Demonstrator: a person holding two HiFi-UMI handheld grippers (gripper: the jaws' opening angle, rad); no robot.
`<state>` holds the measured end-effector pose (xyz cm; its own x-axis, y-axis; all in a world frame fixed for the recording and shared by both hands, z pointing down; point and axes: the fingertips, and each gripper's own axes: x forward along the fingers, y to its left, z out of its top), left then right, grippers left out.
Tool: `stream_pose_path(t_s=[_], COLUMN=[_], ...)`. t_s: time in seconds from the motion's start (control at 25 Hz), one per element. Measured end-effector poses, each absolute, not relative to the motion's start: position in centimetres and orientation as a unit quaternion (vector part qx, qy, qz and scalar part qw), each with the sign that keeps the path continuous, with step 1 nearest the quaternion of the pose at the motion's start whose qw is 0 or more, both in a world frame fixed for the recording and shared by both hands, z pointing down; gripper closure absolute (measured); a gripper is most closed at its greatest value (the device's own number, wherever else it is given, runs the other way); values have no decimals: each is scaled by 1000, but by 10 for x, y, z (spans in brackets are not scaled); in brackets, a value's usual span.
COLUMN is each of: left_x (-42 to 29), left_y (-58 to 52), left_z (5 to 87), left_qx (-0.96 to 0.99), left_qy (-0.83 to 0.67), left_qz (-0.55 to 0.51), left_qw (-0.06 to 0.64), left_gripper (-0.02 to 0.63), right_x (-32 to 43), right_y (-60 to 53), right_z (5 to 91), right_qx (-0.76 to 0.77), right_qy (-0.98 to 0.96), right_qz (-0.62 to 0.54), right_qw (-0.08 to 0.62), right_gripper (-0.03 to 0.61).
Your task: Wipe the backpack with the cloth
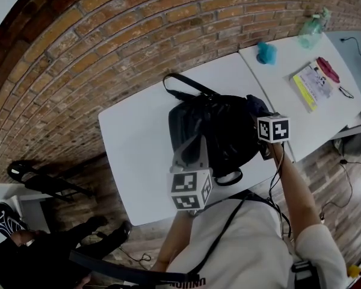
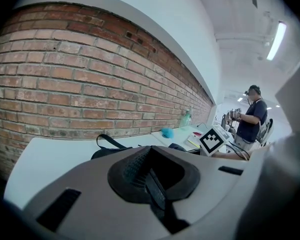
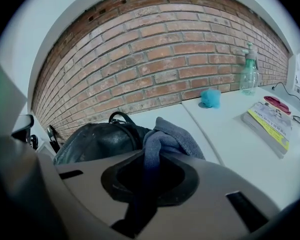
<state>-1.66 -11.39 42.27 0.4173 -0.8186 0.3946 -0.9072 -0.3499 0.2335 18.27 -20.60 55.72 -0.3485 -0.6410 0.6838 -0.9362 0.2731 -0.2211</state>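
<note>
While the right gripper (image 3: 148, 178) pinches the grey cloth (image 3: 167, 136) at the right side of the backpack (image 1: 216, 131), the left gripper (image 2: 149, 178) — jaws together, empty — hovers at its near edge; unheld, the backpack may slide.

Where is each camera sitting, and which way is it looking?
Head view: on the person's head, looking steeply down at the black backpack on the white table. It shows the person's shirt, left claw and right claw.
Left gripper view: rides the left claw, jaws together, facing the brick wall.
Right gripper view: rides the right claw, shut on the gray-blue cloth, facing that wall too.
Shared: both gripper views show the backpack and the spray bottle.
</note>
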Motion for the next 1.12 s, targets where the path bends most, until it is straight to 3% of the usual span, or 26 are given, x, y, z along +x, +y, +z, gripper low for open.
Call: stream_pose_path(t_s=[1.12], left_x=[-7], left_y=[-99], left_z=[434], left_qx=[818], left_qy=[-522], left_qz=[120], left_qw=[211], left_gripper=[609], right_x=[185], right_y=[-123], right_z=[556], right_qx=[496], right_qy=[-754], right_qz=[366], right_qw=[229], right_gripper=[540])
